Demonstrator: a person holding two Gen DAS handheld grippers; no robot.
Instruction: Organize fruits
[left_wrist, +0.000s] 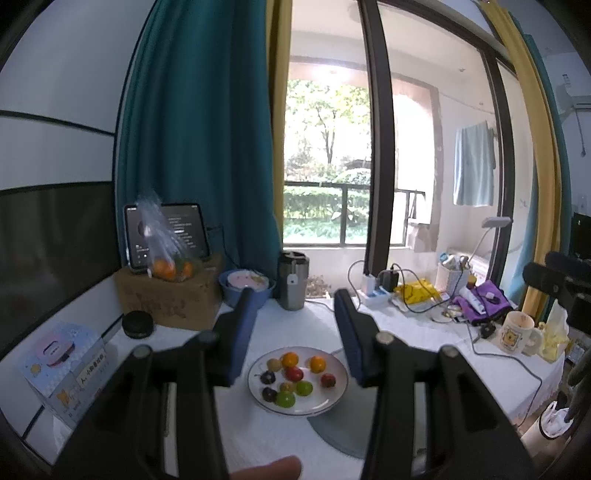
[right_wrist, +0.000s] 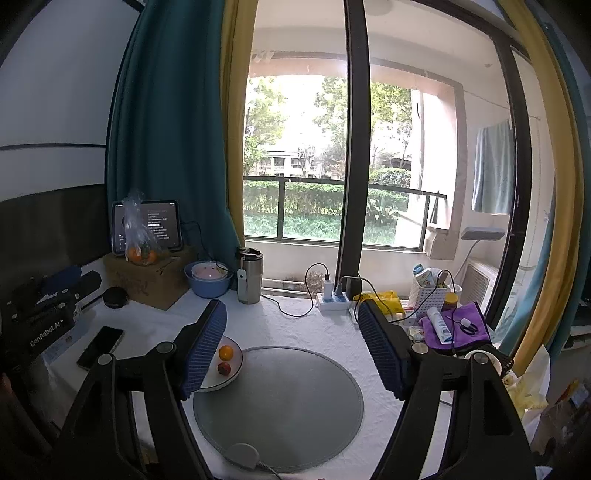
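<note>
Left wrist view. My left gripper (left_wrist: 295, 321) hangs above the table with its jaws parted and nothing between the pads; it grasps nothing. The white plate (left_wrist: 338, 397) lies straight ahead and below the gap between my fingers, slightly nearer the right finger. It holds about ten small fruits: two oranges (left_wrist: 289, 359), two green ones (left_wrist: 304, 388), reddish ones (left_wrist: 294, 373) and dark ones (left_wrist: 268, 394), all loose and mostly apart. The fruits are round, so no long axis governs the grasp. Beyond my left finger, a clear bag of oranges (left_wrist: 166, 258) stands on a cardboard box (left_wrist: 166, 299); a blue bowl (left_wrist: 236, 293) with a pink dish inside sits just behind that fingertip.

Right wrist view. My right gripper (right_wrist: 290, 332) is released, jaws wide, empty. A round grey mat (right_wrist: 280, 398), bare of fruit, lies directly ahead and below, between my fingers. The plate sits left of it, overlapping the mat's edge and mostly hidden behind my left finger; one orange and one red fruit show.

Judgement: my left gripper is the nearer to the fruit; my right is nearer the mat.
</note>
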